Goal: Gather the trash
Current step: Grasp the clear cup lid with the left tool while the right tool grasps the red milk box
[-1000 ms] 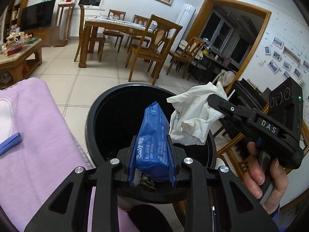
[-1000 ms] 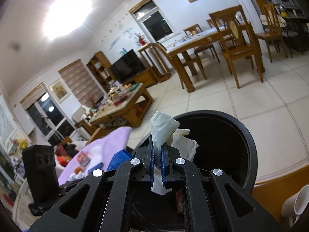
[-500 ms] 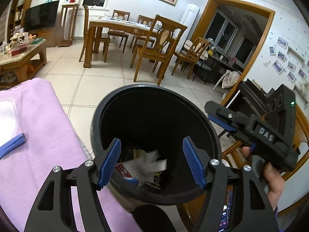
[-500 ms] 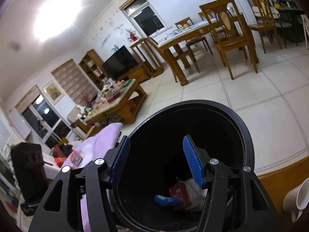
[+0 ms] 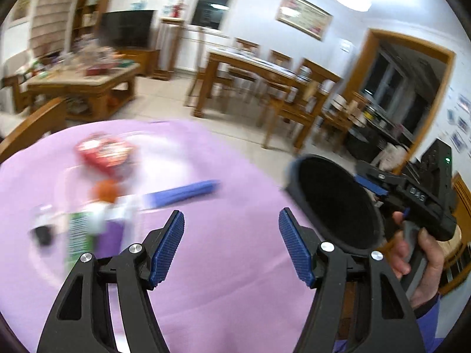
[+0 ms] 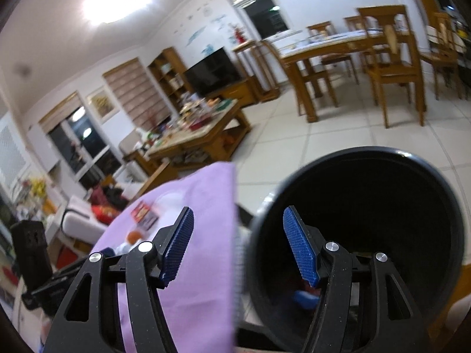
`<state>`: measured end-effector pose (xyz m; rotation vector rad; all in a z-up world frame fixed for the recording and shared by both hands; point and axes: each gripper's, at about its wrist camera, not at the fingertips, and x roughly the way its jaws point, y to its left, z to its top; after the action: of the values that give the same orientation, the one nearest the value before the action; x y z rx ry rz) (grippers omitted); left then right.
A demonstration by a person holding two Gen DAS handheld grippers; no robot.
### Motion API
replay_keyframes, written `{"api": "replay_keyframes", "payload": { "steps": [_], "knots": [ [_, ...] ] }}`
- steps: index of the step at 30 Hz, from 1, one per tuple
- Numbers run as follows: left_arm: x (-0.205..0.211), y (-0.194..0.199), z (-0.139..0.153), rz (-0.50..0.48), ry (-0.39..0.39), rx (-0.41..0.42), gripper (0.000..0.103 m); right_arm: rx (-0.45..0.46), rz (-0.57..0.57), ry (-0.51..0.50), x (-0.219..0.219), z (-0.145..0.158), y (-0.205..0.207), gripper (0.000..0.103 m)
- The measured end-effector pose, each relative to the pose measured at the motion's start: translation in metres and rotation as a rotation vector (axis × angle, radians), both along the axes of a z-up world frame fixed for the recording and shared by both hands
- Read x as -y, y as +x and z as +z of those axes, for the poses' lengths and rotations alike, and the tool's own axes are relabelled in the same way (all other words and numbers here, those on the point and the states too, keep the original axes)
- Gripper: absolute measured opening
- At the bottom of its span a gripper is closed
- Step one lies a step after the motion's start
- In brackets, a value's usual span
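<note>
Claws both wide apart, nothing held. Left claw [image 5: 231, 244] hangs over purple cloth [image 5: 206, 264] on the worktop, aimed toward leftover trash: red wrapper [image 5: 106, 154], blue strip [image 5: 182, 195], green-and-white packet [image 5: 79, 235], all blurred. Right claw [image 6: 238, 247] sits between cloth edge and black bin [image 6: 441, 194]; blue scrap [image 6: 306, 297] lies inside the bin. Risks: blur suggests fast swing, so left claw may overshoot or pinch cloth with the strip and drag everything. Bin stands just beside worktop edge; a right claw bump could tip it.
</note>
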<state>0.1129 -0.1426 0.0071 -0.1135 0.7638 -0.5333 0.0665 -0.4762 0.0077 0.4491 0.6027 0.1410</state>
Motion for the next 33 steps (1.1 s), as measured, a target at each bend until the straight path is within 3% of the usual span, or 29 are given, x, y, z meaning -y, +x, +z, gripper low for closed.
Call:
{"api": "replay_keyframes", "payload": {
  "steps": [4, 7, 10, 13, 17, 20, 24, 28, 32, 33],
  "knots": [
    [-0.075, 0.012, -0.007, 0.147, -0.003, -0.034, 0.067, -0.018, 0.091, -0.036, -0.057, 0.005, 0.026, 0.064],
    [-0.113, 0.028, -0.018, 0.237, 0.020, -0.091, 0.065, -0.034, 0.171, -0.067, -0.107, 0.006, 0.050, 0.072],
    [-0.136, 0.048, -0.030, 0.273, 0.070, -0.122, 0.065, -0.044, 0.242, -0.109, -0.159, 0.010, 0.069, 0.072],
    [-0.141, 0.061, -0.041, 0.269, 0.105, -0.156, 0.057, -0.061, 0.320, -0.176, -0.211, 0.010, 0.096, 0.078],
    [-0.143, 0.076, -0.057, 0.260, 0.139, -0.190, 0.056, -0.091, 0.402, -0.273, -0.268, 0.003, 0.138, 0.083],
    [-0.144, 0.075, -0.061, 0.250, 0.172, -0.157, 0.055, -0.110, 0.438, -0.346, -0.299, -0.005, 0.169, 0.088],
    [-0.138, 0.073, -0.063, 0.239, 0.232, -0.109, 0.050, -0.136, 0.467, -0.439, -0.322, -0.022, 0.202, 0.090],
    [-0.141, 0.071, -0.063, 0.240, 0.236, -0.101, 0.041, -0.174, 0.498, -0.489, -0.339, -0.041, 0.232, 0.090],
    [-0.143, 0.070, -0.063, 0.227, 0.234, -0.099, 0.040, -0.199, 0.519, -0.510, -0.356, -0.056, 0.254, 0.090],
    [-0.144, 0.069, -0.062, 0.226, 0.234, -0.099, 0.040, -0.206, 0.523, -0.512, -0.355, -0.060, 0.256, 0.083]
  ]
}}
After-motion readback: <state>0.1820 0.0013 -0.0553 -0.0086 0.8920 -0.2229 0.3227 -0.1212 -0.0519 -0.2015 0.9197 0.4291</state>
